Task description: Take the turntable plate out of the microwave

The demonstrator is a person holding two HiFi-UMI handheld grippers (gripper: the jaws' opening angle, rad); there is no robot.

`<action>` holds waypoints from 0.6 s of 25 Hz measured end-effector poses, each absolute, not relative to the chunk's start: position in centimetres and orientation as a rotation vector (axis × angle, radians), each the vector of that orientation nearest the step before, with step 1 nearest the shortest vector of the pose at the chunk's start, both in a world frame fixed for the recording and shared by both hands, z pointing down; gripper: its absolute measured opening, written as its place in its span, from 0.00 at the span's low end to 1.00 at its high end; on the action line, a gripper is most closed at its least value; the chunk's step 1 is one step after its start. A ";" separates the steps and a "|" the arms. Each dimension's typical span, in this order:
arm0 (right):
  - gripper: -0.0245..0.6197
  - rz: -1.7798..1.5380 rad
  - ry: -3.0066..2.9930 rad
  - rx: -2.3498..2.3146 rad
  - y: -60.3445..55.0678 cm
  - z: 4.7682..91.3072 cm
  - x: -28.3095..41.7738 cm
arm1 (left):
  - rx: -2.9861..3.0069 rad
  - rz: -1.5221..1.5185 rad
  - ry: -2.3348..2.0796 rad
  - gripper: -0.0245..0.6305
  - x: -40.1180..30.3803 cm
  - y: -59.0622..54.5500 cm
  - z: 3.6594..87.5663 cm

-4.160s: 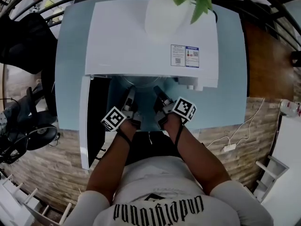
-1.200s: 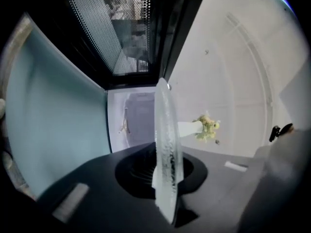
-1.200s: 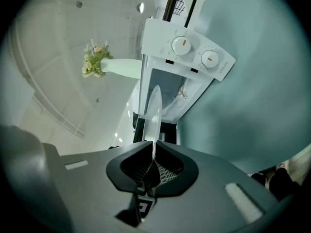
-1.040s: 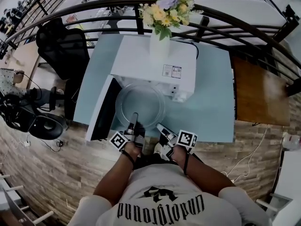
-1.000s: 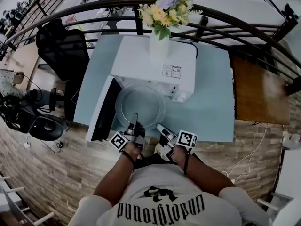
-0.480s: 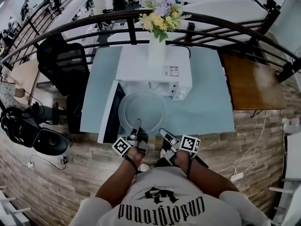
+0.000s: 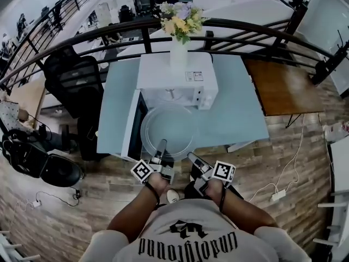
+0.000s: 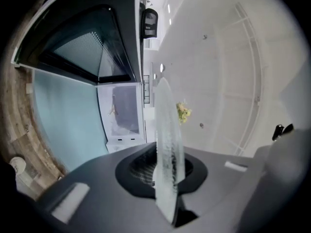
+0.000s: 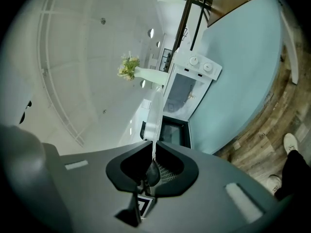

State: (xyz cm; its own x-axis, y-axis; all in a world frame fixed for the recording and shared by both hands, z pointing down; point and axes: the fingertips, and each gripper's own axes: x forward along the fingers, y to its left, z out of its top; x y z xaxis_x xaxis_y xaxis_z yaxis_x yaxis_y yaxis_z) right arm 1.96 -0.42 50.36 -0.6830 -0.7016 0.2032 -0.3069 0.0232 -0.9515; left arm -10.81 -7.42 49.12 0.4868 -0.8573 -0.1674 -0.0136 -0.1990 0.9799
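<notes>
The round clear glass turntable plate (image 7: 168,129) hangs level in front of the white microwave (image 7: 173,72), outside its cavity and over the table's near part. My left gripper (image 7: 160,150) is shut on the plate's near rim, and my right gripper (image 7: 192,159) is shut on the same rim further right. In the left gripper view the plate (image 8: 166,140) shows edge-on, clamped in my left gripper (image 8: 167,178). The right gripper view also shows the plate's thin edge (image 9: 154,118), running into my right gripper (image 9: 151,161). The microwave's door (image 7: 133,125) stands wide open on the left.
A white vase of flowers (image 7: 179,34) stands on top of the microwave. The light blue table (image 7: 240,111) carries the microwave. A black office chair (image 7: 76,81) is at the left, a dark railing (image 7: 245,29) behind, and a brown table (image 7: 278,83) at the right. Wooden floor lies below.
Both grippers have drawn back toward the person and risen a little, carrying the plate further from the microwave. The head view has pulled back and now takes in more of the room.
</notes>
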 end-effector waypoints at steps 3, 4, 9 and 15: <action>0.07 -1.658 2.002 -0.984 1.2 49.2 1.7 | 1.592 -0.921 -0.749 0.15 -10.6 -5.6 48.5; 0.07 -1.647 2.009 -0.973 1.7 49.0 1.7 | 1.588 -0.923 -0.745 0.15 -10.5 -5.0 48.3; 0.07 -1.641 2.021 -0.977 4.0 48.3 2.6 | 1.606 -0.931 -0.756 0.15 -10.0 -2.7 47.6; 0.07 -1.655 2.056 -0.959 6.3 47.7 5.0 | 1.597 -0.980 -0.775 0.15 -8.0 0.1 46.4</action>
State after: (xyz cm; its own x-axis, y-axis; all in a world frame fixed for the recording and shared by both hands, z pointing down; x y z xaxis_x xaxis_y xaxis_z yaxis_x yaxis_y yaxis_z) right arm 4.96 6.27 47.66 -0.7182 -0.6791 0.1521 -0.2935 0.0974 -0.9510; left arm -8.01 0.11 46.44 0.4526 -0.8677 -0.2057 -0.0004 -0.2308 0.9730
